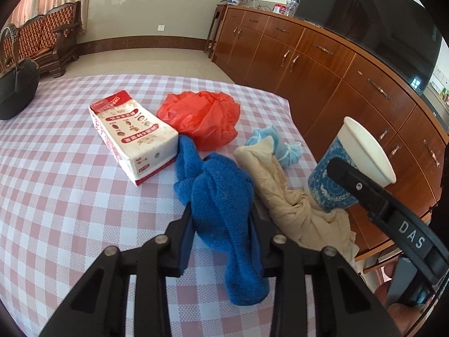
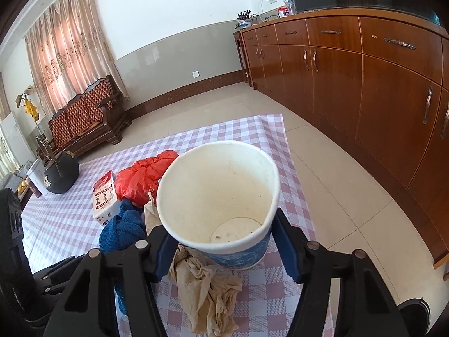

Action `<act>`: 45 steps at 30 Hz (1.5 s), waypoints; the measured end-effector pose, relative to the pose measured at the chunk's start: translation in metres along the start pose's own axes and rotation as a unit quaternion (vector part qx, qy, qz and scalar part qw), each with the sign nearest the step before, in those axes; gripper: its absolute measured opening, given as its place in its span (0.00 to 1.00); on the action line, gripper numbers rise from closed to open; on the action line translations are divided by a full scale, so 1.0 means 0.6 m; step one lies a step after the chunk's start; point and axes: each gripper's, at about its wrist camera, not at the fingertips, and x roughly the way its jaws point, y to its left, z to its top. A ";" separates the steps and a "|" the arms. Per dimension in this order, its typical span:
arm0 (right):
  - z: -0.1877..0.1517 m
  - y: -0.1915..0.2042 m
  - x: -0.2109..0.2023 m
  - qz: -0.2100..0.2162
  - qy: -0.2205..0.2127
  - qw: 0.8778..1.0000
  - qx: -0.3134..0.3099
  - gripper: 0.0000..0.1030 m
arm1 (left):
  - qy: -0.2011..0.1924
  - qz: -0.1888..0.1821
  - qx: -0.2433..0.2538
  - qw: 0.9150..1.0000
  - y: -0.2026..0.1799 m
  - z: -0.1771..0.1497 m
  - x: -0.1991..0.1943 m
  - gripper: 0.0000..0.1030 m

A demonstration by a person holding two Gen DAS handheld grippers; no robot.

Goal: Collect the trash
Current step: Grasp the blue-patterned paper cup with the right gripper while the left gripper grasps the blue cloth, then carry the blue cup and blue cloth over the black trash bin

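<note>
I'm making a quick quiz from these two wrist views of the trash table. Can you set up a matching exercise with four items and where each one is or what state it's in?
Things:
1. blue knitted cloth
2. paper cup
3. red plastic bag
4. tissue box

States:
A. lying on its side, untouched, left of the cloths
B. pinched between the left gripper fingers
C. upright and empty, between the right gripper fingers
D. crumpled at the far side of the checked tablecloth

Pairs: 1-B, 2-C, 3-D, 4-A
</note>
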 end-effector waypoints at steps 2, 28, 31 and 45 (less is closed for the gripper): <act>0.001 -0.002 -0.012 0.001 -0.006 1.000 0.003 0.63 | -0.006 -0.002 0.000 1.000 0.001 -0.003 -0.011 0.34; -0.100 -0.004 -0.251 0.010 -0.020 1.000 0.008 0.62 | -0.031 -0.037 0.042 0.998 -0.042 -0.090 -0.181 0.34; -0.122 -0.018 -0.281 0.004 -0.020 1.000 0.015 0.62 | -0.029 -0.048 0.053 0.997 -0.064 -0.105 -0.195 0.34; -0.201 -0.138 -0.413 -0.067 -0.033 0.995 0.069 0.62 | -0.003 -0.126 0.119 0.985 -0.223 -0.165 -0.205 0.34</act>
